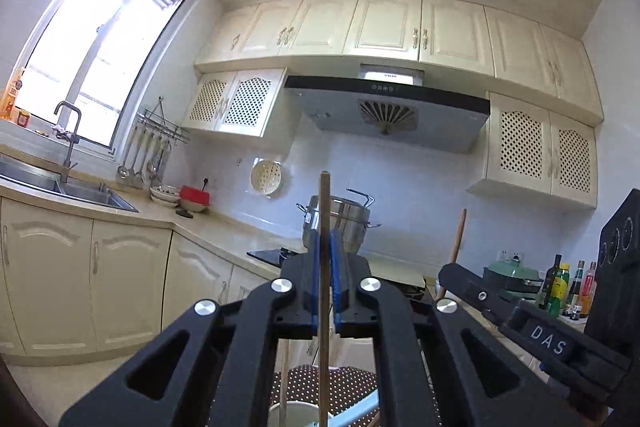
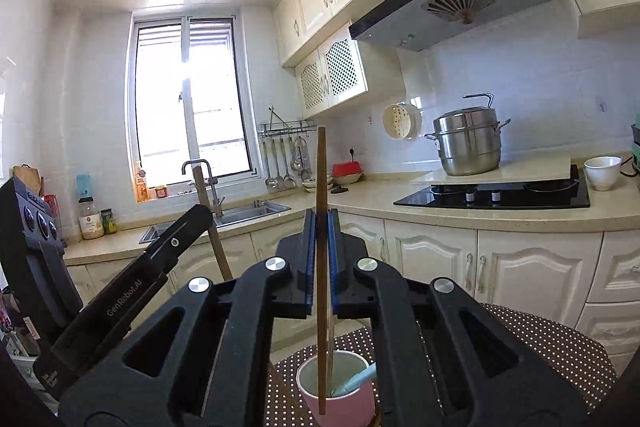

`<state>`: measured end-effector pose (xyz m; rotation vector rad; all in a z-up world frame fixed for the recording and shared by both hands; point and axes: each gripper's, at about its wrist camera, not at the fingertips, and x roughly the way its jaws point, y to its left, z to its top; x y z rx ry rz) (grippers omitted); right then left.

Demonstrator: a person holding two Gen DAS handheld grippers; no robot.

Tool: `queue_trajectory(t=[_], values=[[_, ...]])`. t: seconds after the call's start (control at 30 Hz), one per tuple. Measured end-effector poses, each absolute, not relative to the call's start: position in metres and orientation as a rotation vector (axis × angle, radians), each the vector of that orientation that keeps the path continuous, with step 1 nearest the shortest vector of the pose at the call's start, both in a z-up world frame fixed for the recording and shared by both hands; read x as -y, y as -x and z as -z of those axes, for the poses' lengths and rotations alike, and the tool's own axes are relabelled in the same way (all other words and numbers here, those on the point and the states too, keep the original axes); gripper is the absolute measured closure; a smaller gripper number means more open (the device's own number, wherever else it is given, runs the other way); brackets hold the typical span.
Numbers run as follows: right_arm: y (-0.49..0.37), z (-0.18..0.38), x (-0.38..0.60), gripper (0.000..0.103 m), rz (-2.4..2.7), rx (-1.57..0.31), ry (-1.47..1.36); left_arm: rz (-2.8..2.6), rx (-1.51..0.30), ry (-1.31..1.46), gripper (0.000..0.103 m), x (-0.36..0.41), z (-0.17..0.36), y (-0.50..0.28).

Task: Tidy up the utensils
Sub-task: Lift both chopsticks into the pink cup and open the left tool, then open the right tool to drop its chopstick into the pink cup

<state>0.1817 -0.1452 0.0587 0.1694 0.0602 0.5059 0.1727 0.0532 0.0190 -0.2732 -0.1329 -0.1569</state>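
My left gripper (image 1: 325, 239) is shut on a brown wooden chopstick (image 1: 324, 211) held upright; its lower end reaches down toward a cup (image 1: 298, 413) at the bottom edge. My right gripper (image 2: 321, 223) is shut on another wooden chopstick (image 2: 321, 179), also upright, its lower end in front of a pink cup (image 2: 340, 401) with a pale green inside. The cup stands on a brown polka-dot surface (image 2: 540, 339) and holds a light blue utensil (image 2: 358, 379) and a thin stick. Each gripper shows in the other's view, the right one (image 1: 452, 269) and the left one (image 2: 200, 215), gripping its stick.
A cream counter (image 2: 400, 195) runs along the wall with a sink and faucet (image 2: 208, 179), a black hob (image 2: 500, 193), a steel steamer pot (image 2: 468, 143), a white bowl (image 2: 602, 171) and hanging ladles (image 2: 284, 163). Oil bottles (image 1: 568, 287) stand at the right.
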Motion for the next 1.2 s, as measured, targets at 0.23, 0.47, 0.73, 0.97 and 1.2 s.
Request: queue_trajectory(t=[0.23, 0.47, 0.73, 0.97, 1.2], values=[[-0.201, -0.043, 0.133, 0.097, -0.491, -0.052, -0.156, 0.113, 0.186, 0.255, 0.098, -0.051, -0.011, -0.187], [-0.211, -0.029, 0.127, 0.097, -0.482, -0.089, -0.148, 0.112, 0.202, 0.29, 0.098, -0.059, -0.01, -0.196], [-0.215, -0.023, 0.123, 0.097, -0.482, -0.109, -0.15, 0.107, 0.237, 0.239, 0.098, -0.049, -0.014, -0.196], [-0.215, -0.011, 0.122, 0.097, -0.476, -0.145, -0.142, 0.085, 0.135, 0.22, 0.097, -0.043, 0.015, -0.212], [-0.211, -0.005, 0.123, 0.097, -0.466, -0.162, -0.139, 0.075, 0.07, 0.258, 0.047, -0.052, 0.032, -0.211]])
